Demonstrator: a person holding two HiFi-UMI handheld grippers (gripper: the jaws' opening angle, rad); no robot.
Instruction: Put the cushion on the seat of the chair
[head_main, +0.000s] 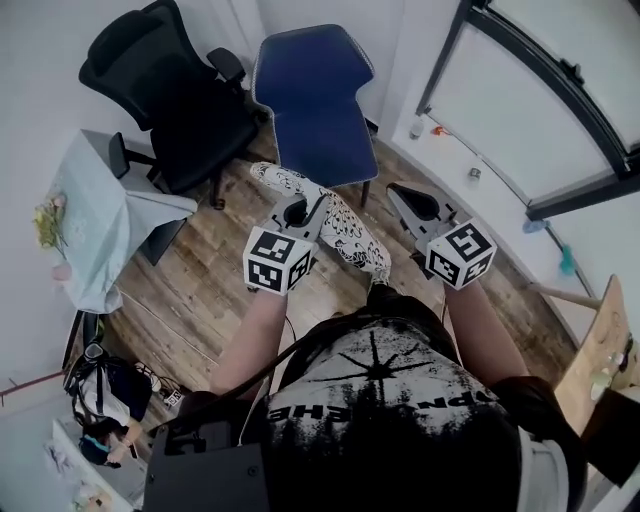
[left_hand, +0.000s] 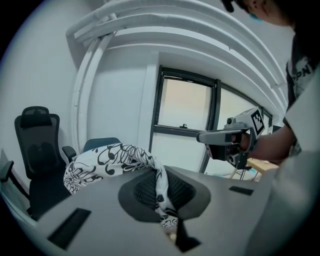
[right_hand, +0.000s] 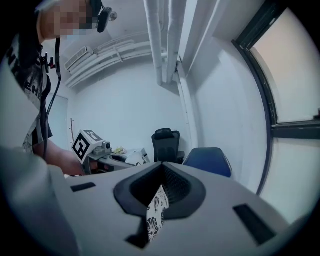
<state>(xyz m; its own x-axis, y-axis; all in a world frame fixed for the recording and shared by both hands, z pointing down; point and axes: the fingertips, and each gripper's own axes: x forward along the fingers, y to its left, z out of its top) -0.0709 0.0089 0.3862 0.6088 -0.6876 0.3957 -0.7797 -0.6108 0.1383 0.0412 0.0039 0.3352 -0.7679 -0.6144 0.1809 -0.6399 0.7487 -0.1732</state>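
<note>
Both sets of jaws are clamping shut on the black-and-white cushion (head_main: 340, 232): the left gripper (left_hand: 162, 197) is pinching a fold, and the right gripper (right_hand: 158, 202) is squeezing a corner. It's hanging over the wood floor (head_main: 200, 290), near the blue chair (head_main: 315, 100).

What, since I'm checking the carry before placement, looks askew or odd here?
The cushion hangs crumpled and twisted, not flat: the left gripper pinches a bunched fold, the right gripper only a thin edge. Nothing looks spilled or damaged.
</note>
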